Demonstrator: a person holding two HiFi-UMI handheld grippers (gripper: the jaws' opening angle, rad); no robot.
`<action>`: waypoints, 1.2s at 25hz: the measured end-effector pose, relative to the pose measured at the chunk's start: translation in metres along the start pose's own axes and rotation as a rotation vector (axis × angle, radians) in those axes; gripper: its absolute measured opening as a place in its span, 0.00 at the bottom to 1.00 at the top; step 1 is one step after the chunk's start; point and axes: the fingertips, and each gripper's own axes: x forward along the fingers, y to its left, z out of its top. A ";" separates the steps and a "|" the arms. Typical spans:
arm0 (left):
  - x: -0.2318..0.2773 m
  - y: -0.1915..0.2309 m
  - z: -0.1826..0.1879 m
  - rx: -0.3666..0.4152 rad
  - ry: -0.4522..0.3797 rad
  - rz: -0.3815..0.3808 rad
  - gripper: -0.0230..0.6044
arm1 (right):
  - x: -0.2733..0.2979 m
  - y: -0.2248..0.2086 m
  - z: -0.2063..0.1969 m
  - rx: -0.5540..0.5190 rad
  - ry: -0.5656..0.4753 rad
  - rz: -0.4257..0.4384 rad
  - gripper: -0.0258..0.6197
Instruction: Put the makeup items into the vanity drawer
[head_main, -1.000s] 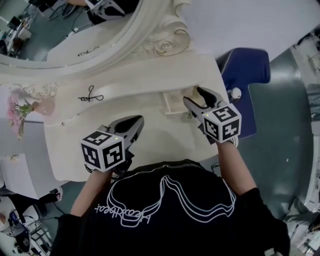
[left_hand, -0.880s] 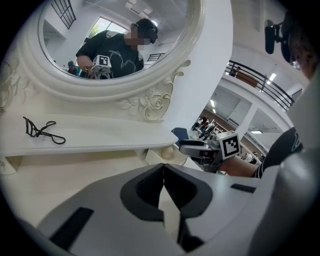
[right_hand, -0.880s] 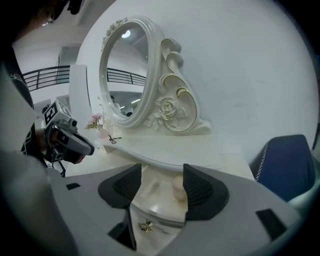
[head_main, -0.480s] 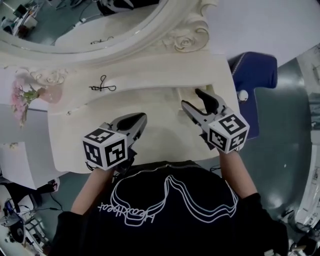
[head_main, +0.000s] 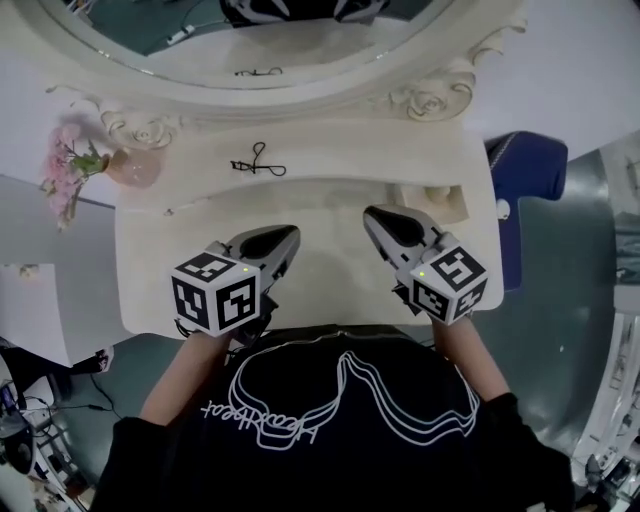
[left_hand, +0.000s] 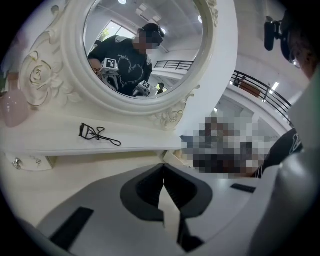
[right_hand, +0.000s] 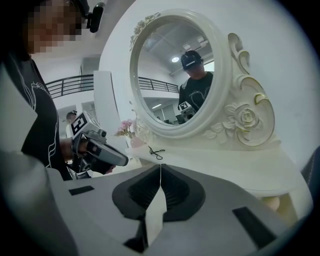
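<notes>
1. A pink vase (head_main: 135, 165) of flowers stands at the back left corner of the counter (head_main: 330, 205). The oval mirror (head_main: 270, 40) rises behind it, and a blue chair (head_main: 525, 165) sits off the right edge.
2. The right gripper (head_main: 385, 222) has drawn back from the small drawer (head_main: 432, 200) at the counter's right end. Its fingers have just been closing from wide apart and now meet, with nothing between them.
3. The eyelash curler (head_main: 257, 163) lies on the raised back shelf, left of centre. It is well apart from the left gripper (head_main: 283, 237), whose fingers are also together and empty.

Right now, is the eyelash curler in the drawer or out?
Out. The eyelash curler lies in the open on the vanity shelf below the mirror.
</notes>
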 end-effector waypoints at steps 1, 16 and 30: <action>-0.006 0.005 0.000 -0.002 -0.004 0.001 0.04 | 0.005 0.007 0.002 -0.002 -0.002 0.009 0.05; -0.078 0.062 0.007 -0.012 -0.088 -0.019 0.04 | 0.067 0.076 0.025 -0.047 0.028 0.049 0.16; -0.115 0.109 -0.002 -0.048 -0.134 0.003 0.04 | 0.138 0.079 0.030 -0.127 0.090 0.033 0.49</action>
